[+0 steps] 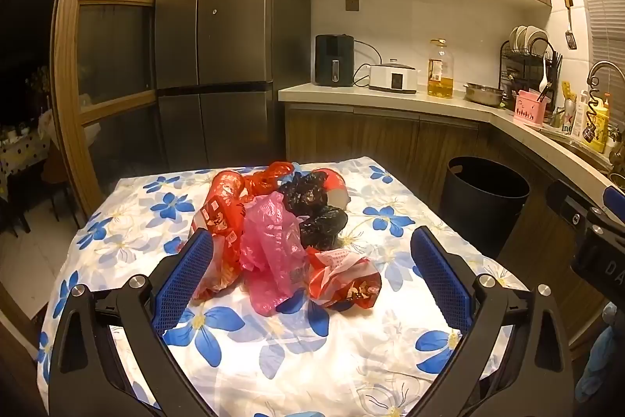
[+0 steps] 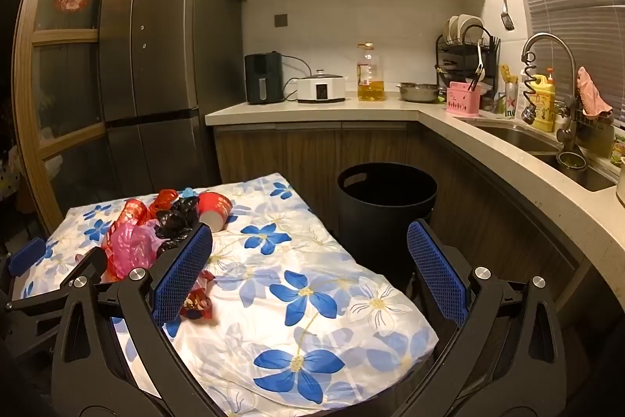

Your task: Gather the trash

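A heap of trash lies on the flowered tablecloth (image 1: 273, 358): a pink plastic bag (image 1: 271, 249), red printed bags (image 1: 220, 217), a crumpled red wrapper (image 1: 343, 278), black bags (image 1: 312, 210) and a red paper cup (image 1: 336, 188). My left gripper (image 1: 312, 256) is open, its jaws either side of the heap's near end, holding nothing. My right gripper (image 2: 310, 253) is open and empty over the table's right part, right of the heap (image 2: 156, 229). The red cup (image 2: 213, 210) lies on its side. A black trash bin (image 2: 384, 206) stands on the floor beyond the table's right edge.
A tall fridge (image 1: 218, 26) stands behind the table. The counter (image 2: 312, 106) carries an air fryer, a cooker, an oil bottle (image 2: 369, 73), a bowl and a dish rack. The sink (image 2: 547, 143) and tap are at the right. The right gripper's body (image 1: 593, 233) shows in the left wrist view.
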`<action>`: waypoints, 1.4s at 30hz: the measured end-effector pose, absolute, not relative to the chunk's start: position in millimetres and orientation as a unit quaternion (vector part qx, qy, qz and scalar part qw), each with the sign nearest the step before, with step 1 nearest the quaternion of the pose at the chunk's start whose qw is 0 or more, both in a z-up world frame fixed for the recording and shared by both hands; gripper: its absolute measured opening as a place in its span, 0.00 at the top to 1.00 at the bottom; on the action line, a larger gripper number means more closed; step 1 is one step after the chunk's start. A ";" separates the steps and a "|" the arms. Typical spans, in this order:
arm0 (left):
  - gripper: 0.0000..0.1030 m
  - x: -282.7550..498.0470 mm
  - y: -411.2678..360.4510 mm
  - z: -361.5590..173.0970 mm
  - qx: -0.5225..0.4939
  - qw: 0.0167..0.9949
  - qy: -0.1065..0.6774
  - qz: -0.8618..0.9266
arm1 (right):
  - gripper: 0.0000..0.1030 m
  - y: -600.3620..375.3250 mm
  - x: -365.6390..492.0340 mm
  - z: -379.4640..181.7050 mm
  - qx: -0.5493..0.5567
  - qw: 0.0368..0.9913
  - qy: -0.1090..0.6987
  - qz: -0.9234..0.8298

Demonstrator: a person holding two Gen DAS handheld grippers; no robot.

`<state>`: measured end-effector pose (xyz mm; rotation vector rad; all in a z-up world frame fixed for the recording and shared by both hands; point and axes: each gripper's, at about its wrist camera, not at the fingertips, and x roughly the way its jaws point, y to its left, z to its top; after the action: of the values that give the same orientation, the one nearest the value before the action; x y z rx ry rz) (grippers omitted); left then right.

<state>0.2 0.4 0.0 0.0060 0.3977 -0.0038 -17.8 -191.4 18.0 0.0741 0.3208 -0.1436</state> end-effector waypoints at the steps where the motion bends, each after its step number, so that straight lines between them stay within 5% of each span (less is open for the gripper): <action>1: 0.06 0.4 0.3 -0.1 0.003 0.980 0.199 -0.002 | 0.04 -191.5 -17.5 18.1 0.037 0.984 0.160 -0.071; 42: 0.06 -4.7 -3.7 8.7 -0.002 0.981 0.195 -0.003 | 0.04 -189.6 -17.5 24.6 0.033 0.985 0.155 -0.071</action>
<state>-4.7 -3.7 8.7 -0.0043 0.3930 -0.0058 -17.5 -189.6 24.6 0.0659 0.3108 -0.1421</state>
